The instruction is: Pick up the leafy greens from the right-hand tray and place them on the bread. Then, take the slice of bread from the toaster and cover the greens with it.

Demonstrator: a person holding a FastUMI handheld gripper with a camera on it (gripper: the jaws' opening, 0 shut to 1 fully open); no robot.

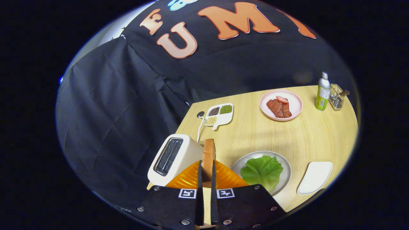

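The gripper (206, 171) is clenched on the slice of bread (209, 156), held upright on edge between both fingers, just to the 3 o'clock side of the toaster (172, 158). At about 2 o'clock from the fingertips the leafy greens (262, 172) lie on a grey plate (285, 166), the bread under them hidden. The empty white tray (314, 177) sits just at the plate's 3 o'clock on the wooden table (303, 137).

Bread slice (209, 156) upright in claw (207, 169); toaster (172, 158) left, greens (262, 171) on plate (285, 166) right.
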